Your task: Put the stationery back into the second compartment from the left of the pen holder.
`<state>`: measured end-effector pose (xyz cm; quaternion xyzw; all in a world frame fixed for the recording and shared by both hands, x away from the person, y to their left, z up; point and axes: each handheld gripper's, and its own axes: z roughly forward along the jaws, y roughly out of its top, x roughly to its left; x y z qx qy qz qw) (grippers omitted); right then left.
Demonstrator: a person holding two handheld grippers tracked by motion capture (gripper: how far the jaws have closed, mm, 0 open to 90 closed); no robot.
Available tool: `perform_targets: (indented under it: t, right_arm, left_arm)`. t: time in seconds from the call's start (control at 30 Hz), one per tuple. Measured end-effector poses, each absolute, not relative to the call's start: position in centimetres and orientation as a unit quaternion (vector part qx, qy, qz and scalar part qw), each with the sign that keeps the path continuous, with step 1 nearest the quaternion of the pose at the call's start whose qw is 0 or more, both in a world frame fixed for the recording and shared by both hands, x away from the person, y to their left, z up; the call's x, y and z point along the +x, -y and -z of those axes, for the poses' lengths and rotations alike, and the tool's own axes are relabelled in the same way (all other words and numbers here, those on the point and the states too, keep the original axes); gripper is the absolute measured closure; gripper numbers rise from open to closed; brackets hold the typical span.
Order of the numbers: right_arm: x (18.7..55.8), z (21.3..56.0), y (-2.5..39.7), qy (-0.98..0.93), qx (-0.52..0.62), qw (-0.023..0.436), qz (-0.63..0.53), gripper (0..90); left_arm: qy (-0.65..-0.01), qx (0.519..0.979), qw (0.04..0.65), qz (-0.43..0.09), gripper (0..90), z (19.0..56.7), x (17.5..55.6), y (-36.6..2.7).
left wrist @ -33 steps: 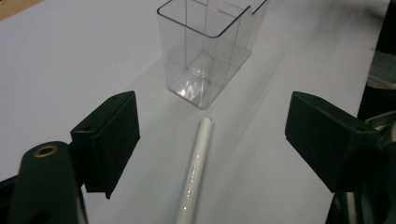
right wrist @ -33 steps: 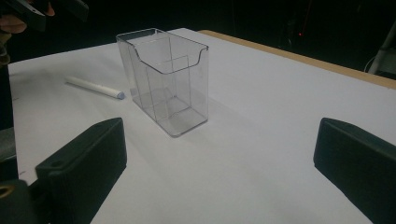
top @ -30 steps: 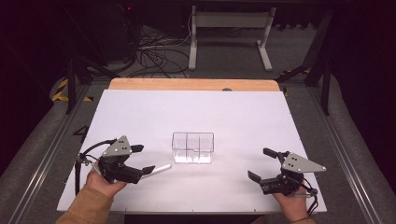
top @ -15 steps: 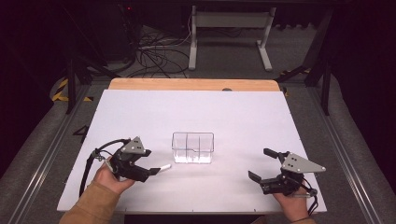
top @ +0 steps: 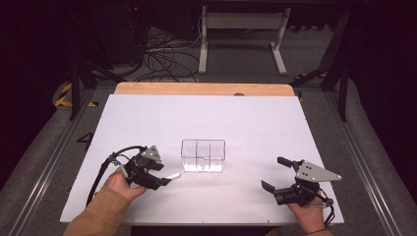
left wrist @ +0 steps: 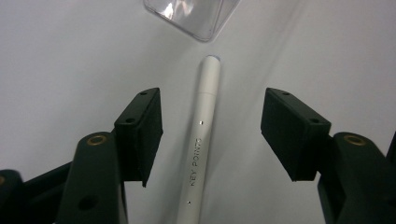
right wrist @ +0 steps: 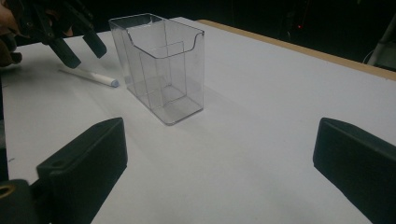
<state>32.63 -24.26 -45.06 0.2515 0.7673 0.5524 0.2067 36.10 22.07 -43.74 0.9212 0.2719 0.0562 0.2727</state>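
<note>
— Pen point(left wrist: 201, 140) first: where does it lie?

— Flat on the white table point(top: 255, 123), a white pen with "KEY POINTS" printed along its barrel, its tip just short of the near left corner of the clear plastic holder point(top: 202, 155). The two look close but apart in the left gripper view.

— And the left gripper point(top: 160, 173)?

— Tilted down over the pen, jaws spread wide, one on each side of the barrel. Neither pad touches it; white table shows on both sides of the pen.

— The holder itself?

— Upright near the middle of the table, divided into compartments, with a cut-down front edge. It looks bare inside.

— Right gripper point(top: 277, 173)?

— Resting at the near right edge of the table, well away from the holder, jaws wide apart with nothing between them.
</note>
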Motion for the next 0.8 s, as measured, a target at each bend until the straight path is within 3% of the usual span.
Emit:
perform_targets:
  t: [0.6,0.8]
  right_arm:
    - [32.7,45.3,24.1,-0.773,0.247,0.195,-0.551,3.3]
    - [32.7,45.3,24.1,-0.774,0.245,0.193,-0.551,3.3]
  left_arm:
    - [-0.233,0.953,0.18,-0.069,67.4,44.9,36.3,-20.4]
    - [-0.222,0.958,0.168,-0.066,71.9,45.1,36.6,-20.1]
